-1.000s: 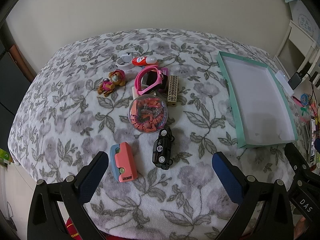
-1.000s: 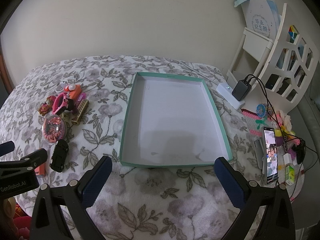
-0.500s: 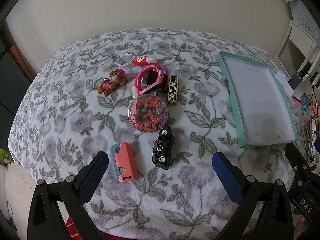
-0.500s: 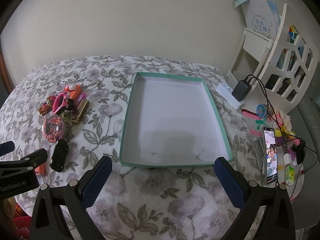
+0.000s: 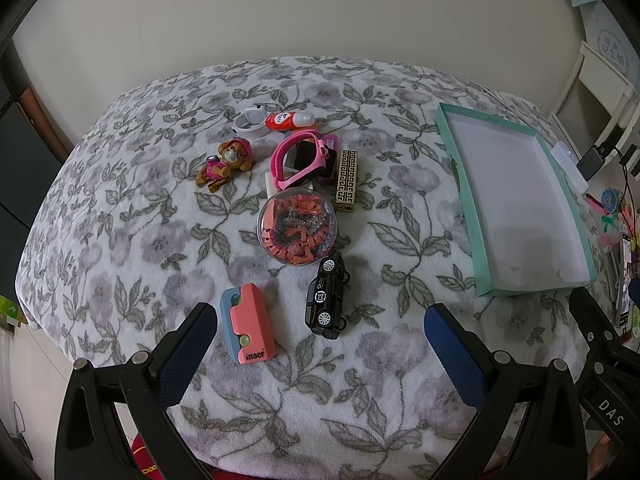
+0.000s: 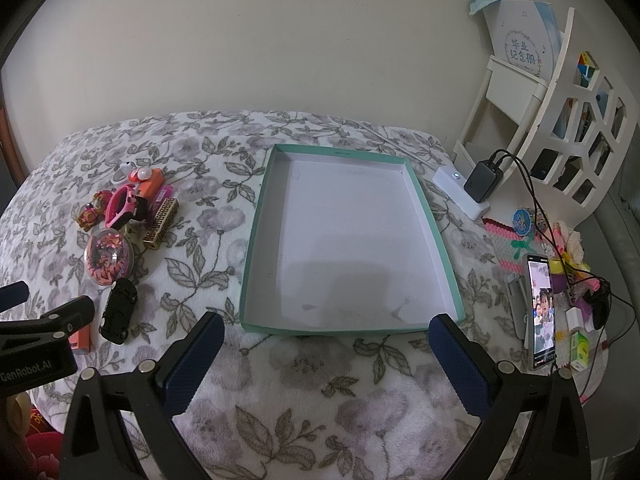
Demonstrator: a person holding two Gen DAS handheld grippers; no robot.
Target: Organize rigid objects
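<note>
On the flowered blanket, the toys lie in a loose cluster on the left: a black car nearest, a pink-and-blue case beside it, a clear ball of orange bits behind, then a pink watch and a toy pup. Well to the right sits the green tray. Left gripper and right gripper both hover spread wide, holding nothing.
</note>
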